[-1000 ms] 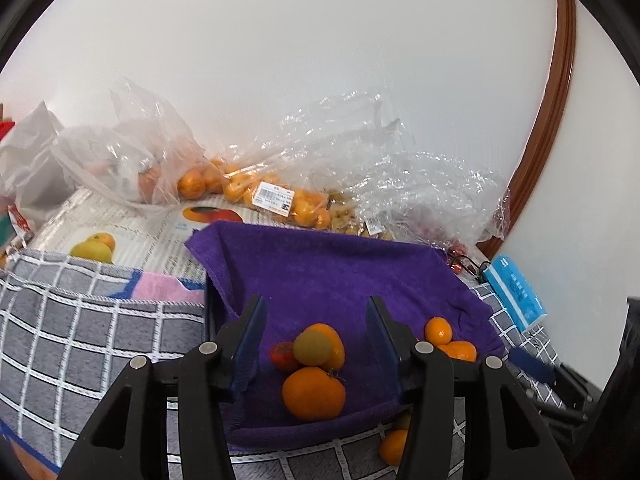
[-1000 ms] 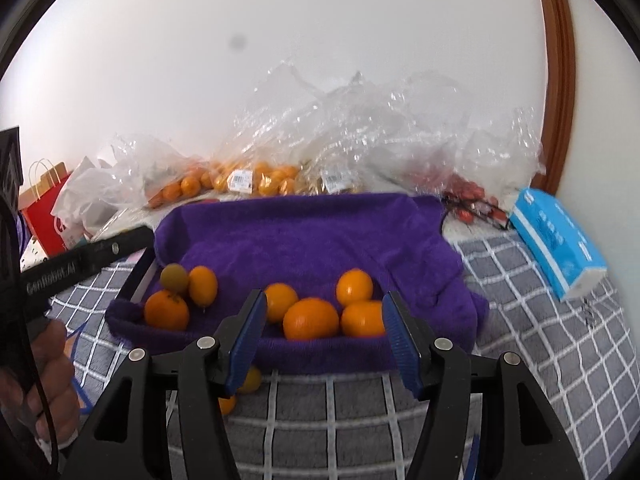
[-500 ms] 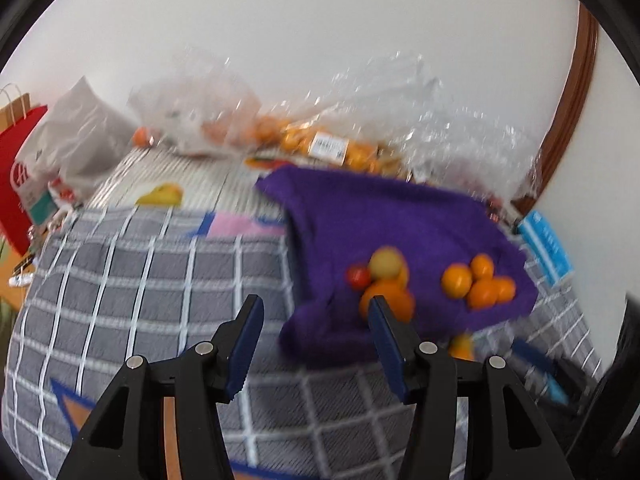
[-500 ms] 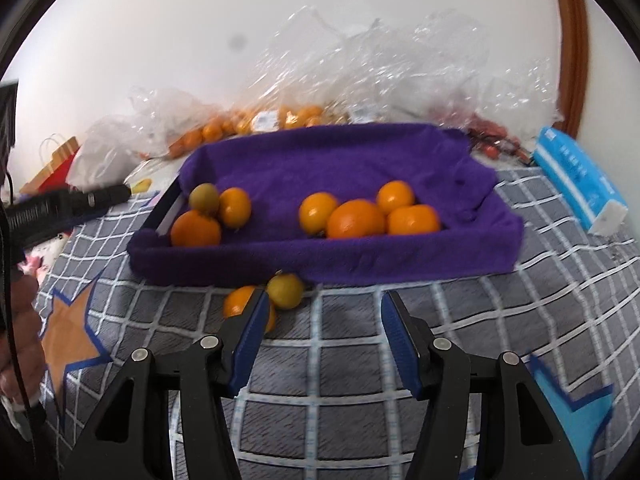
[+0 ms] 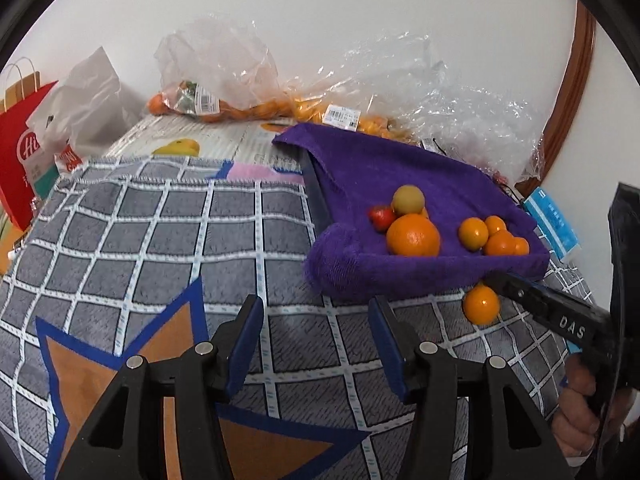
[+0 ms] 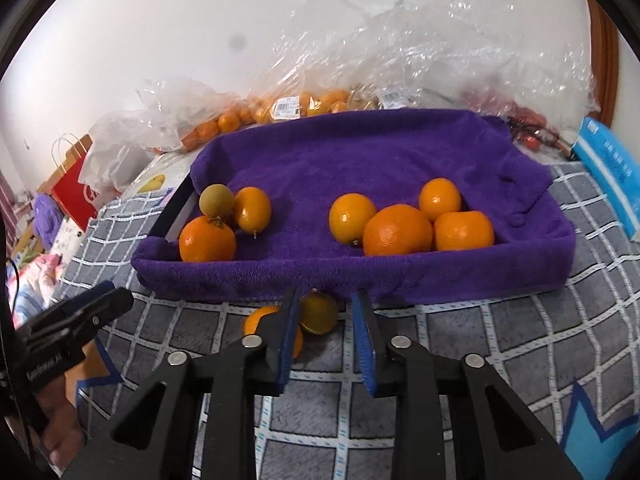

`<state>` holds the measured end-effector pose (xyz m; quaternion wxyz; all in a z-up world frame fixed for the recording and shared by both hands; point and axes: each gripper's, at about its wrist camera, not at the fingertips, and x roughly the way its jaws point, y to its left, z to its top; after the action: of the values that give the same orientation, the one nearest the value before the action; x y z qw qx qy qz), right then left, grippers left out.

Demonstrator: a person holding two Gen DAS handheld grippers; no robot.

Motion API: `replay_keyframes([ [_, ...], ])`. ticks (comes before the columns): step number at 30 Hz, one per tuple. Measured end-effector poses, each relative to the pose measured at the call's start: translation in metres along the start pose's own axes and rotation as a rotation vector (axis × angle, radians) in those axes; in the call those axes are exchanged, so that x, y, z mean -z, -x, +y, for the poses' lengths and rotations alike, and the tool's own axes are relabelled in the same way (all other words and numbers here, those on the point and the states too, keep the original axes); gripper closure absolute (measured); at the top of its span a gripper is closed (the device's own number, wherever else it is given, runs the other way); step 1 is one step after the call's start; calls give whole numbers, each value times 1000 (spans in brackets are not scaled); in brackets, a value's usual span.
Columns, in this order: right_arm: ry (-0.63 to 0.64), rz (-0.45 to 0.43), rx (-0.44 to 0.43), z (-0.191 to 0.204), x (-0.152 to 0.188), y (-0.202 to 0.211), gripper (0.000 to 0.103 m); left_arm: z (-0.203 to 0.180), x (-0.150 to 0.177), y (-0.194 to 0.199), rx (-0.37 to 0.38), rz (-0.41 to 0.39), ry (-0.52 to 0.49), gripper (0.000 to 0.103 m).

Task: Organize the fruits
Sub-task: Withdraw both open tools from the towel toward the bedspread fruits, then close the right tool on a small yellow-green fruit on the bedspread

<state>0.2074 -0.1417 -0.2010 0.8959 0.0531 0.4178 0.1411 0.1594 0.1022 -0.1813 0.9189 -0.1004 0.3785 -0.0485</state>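
A tray lined with a purple towel (image 6: 360, 152) holds several oranges, two groups in the right wrist view, with a greenish-brown fruit (image 6: 216, 199) at the left. Two loose fruits lie on the checked cloth before the tray: a yellow-green one (image 6: 320, 314) and an orange one (image 6: 256, 320). My right gripper (image 6: 325, 312) has its jaws partly closed around the yellow-green fruit, gap still visible. My left gripper (image 5: 316, 320) is open and empty over the cloth, left of the tray (image 5: 400, 168). One loose orange (image 5: 481, 304) shows beside the right gripper's finger.
Clear plastic bags with oranges (image 6: 312, 104) lie behind the tray by the wall. A red paper bag (image 5: 20, 152) stands at far left. A blue packet (image 6: 612, 168) lies right of the tray. The grey checked cloth (image 5: 160, 240) covers the surface.
My left gripper pulled back and left from the tray. My right gripper lowered toward the loose fruits in front of the tray and its jaws narrowed around the yellow-green one.
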Motion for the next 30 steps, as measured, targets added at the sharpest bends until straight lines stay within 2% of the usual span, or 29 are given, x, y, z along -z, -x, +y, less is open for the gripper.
replay_keyframes([
  [3,6,17,-1,2,-1,-7,76,0,0,-4,9,19,7,51],
  [8,-2,42,-49,-1,1,-10,78,3,-1,-4,12,16,22,51],
  [14,19,10,95,-20,13,14,78,6,-2,-9,15,37,40,51],
  [18,37,52,88,-24,23,7,76,1,-1,-11,20,49,18,49],
  [20,51,33,118,-21,25,7,76,-2,-1,-11,27,53,1,49],
  [25,41,-5,125,-30,27,19,76,1,0,-11,70,57,12,49],
  [27,50,-38,166,-36,28,28,76,3,0,-11,84,55,24,49],
  [30,55,-50,190,-48,31,37,76,3,-1,-11,77,58,19,49],
])
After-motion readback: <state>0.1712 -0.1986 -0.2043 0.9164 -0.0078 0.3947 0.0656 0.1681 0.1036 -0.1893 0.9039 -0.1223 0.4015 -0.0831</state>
